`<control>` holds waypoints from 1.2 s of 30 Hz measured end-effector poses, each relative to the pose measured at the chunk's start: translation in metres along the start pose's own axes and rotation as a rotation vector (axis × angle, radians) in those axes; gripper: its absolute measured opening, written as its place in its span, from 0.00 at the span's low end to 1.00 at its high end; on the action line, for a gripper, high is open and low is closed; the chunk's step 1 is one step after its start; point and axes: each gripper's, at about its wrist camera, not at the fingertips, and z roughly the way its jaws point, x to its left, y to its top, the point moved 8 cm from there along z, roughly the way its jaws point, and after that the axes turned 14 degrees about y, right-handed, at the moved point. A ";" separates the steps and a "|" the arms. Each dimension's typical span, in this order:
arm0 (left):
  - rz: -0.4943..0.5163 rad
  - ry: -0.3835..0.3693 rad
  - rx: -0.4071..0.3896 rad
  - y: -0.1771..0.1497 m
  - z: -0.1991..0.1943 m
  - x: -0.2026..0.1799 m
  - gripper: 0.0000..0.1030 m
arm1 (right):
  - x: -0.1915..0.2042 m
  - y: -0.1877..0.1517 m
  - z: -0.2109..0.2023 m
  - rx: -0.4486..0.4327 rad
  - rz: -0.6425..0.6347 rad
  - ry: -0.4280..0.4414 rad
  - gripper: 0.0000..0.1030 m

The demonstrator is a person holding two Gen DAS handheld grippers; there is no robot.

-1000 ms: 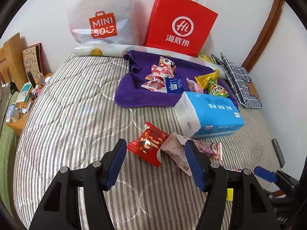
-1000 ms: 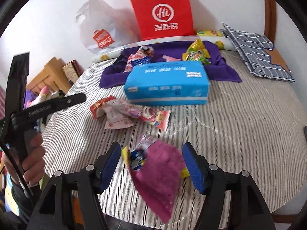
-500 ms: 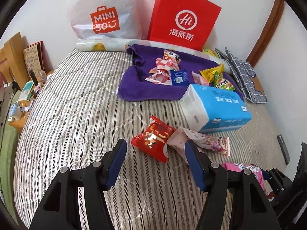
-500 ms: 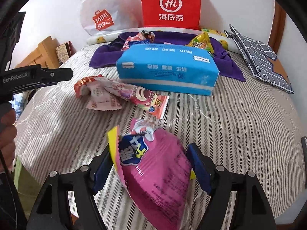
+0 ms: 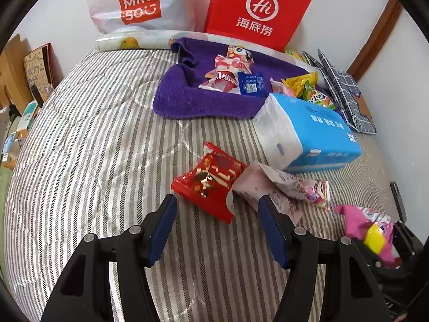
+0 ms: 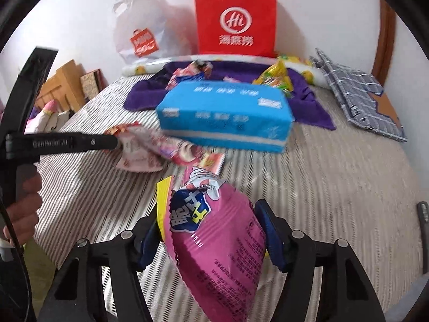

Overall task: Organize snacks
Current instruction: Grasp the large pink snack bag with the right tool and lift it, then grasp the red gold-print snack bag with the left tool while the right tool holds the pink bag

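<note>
Two hand-held grippers are in play, and the next pick turns on the left one. The left gripper [image 5: 217, 200] hangs over the striped bed [image 5: 93, 134] with its jaws apart and nothing between them. The red snack packet [image 5: 209, 179] lies at 12 o'clock, just beyond the fingertips. The packet is nearly square. Its near crimped edge runs from about 10 to 4 o'clock, a little skewed to the jaws' 9-to-3 line, so a slight roll of the wrist would likely help.

The left hand is plainly the nearer. The right gripper [image 6: 207, 209] is occupied: its jaws are closing on the pink snack bag [image 6: 214, 230], which stands up between the pads with its long axis along the fingers, toward 12 o'clock.

By count:
- One red packet is loose on the bed.
- A pale pink wrapper [image 5: 289, 185] touches it at 3 o'clock (one crumpled packet or two, I cannot tell).
- One pink bag is in the right grip.
- One blue tissue pack [image 5: 316, 131] lies at 1 o'clock.
- One purple towel [image 5: 187, 102] lies at 12 o'clock, well beyond. It carries several packets: at least two red-and-white, one blue, one yellow and one green.
- Two shopping bags stand against the far wall, one white plastic bag [image 5: 139, 5] and one red paper bag [image 5: 257, 10].
</note>
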 end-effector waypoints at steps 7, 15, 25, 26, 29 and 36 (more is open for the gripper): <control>-0.014 0.063 -0.032 0.015 0.003 0.015 0.61 | -0.028 0.005 -0.012 -0.035 0.057 -0.021 0.62; 0.087 0.112 -0.012 0.021 0.023 0.002 0.61 | -0.041 0.002 -0.014 -0.038 0.090 -0.022 0.62; 0.090 0.128 -0.021 0.018 0.035 -0.006 0.52 | -0.056 0.001 -0.006 -0.022 0.121 -0.027 0.62; 0.085 0.126 -0.024 0.018 0.034 -0.006 0.51 | -0.056 0.000 -0.006 -0.021 0.123 -0.027 0.62; 0.078 0.119 -0.036 0.018 0.029 -0.005 0.50 | -0.057 -0.001 -0.005 -0.022 0.130 -0.029 0.62; 0.068 0.100 -0.057 0.017 0.012 -0.007 0.50 | -0.055 0.000 -0.011 -0.030 0.137 -0.038 0.62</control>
